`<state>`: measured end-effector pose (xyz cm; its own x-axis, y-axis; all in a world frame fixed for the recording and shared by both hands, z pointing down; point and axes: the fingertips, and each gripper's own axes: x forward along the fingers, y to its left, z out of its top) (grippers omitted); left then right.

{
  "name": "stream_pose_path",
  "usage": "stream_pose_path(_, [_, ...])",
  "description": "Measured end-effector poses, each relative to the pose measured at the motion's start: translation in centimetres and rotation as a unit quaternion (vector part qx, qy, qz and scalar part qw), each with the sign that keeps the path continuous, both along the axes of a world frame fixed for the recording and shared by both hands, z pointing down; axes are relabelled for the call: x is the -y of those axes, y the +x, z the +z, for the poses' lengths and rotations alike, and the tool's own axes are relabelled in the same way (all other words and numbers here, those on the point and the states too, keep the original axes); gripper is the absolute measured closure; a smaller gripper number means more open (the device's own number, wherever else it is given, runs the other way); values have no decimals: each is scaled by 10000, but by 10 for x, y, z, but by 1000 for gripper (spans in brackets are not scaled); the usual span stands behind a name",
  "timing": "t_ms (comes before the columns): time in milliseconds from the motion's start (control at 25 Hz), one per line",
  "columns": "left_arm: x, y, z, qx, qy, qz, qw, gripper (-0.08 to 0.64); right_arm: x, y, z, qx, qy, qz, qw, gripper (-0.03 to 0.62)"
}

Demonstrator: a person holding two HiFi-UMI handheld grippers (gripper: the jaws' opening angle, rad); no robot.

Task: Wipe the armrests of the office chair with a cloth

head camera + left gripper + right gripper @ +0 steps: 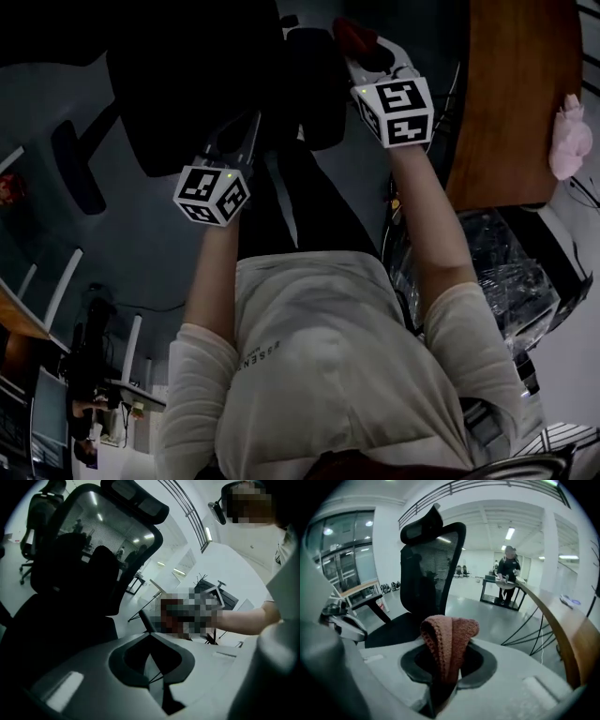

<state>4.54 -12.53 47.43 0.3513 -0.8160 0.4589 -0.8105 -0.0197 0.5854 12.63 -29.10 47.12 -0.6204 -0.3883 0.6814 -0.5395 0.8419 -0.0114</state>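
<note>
The black mesh-back office chair (187,75) stands in front of me; it shows as the chair (103,541) in the left gripper view and the chair (431,569) in the right gripper view. One dark armrest (314,84) lies just left of my right gripper (364,47). That right gripper (445,667) is shut on a reddish-pink knitted cloth (447,639), which bulges up out of the jaws, and the same cloth (354,36) shows red at the fingertips in the head view. My left gripper (251,131) hovers by the seat; the left gripper (152,656) is shut with nothing held. A second armrest (80,164) sits far left.
A wooden desk (511,94) runs along the right, with a pink object (570,136) on it and plastic-wrapped gear (497,262) beside it. The desk's curved edge (562,630) is close on the right. A person (506,571) stands at a far table. Another chair (40,508) stands behind.
</note>
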Motion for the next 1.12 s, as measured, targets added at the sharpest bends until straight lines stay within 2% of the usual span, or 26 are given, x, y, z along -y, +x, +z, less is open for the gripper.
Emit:
stream_pose_path(160, [-15,22,18,-51,-263,-217,9994,545,13,-43,1,-312,609,-1000,9926,531])
stream_pose_path(280, [-27,38,28,-105,-430,-290,9986,545,1,-65,16,-478,702,-1598,9835,531])
stream_pose_path(360, [-31,46,33,-111,-503,-237,9984,545,-5,-69,20,-537,779,-1694,9810,531])
stream_pose_path(480, [-36,57,41,-210,-650,-175,9975,545,-14,-69,17,-392,857,-1799,9792,531])
stream_pose_path(680, [-49,84,53,-533,-835,212,9949,545,-43,-65,17,-428,764,-2416,9664,531])
stream_pose_path(840, [-58,100,55,-731,-794,370,9935,549,-72,-59,17,-541,684,-2756,9573,531])
stream_pose_path(960, [-61,96,55,-668,-719,380,9944,554,-97,-52,17,-528,538,-2804,9569,531])
stream_pose_path(1120, [-62,92,49,-556,-587,473,9956,555,-137,-36,17,-485,289,-2650,9626,531])
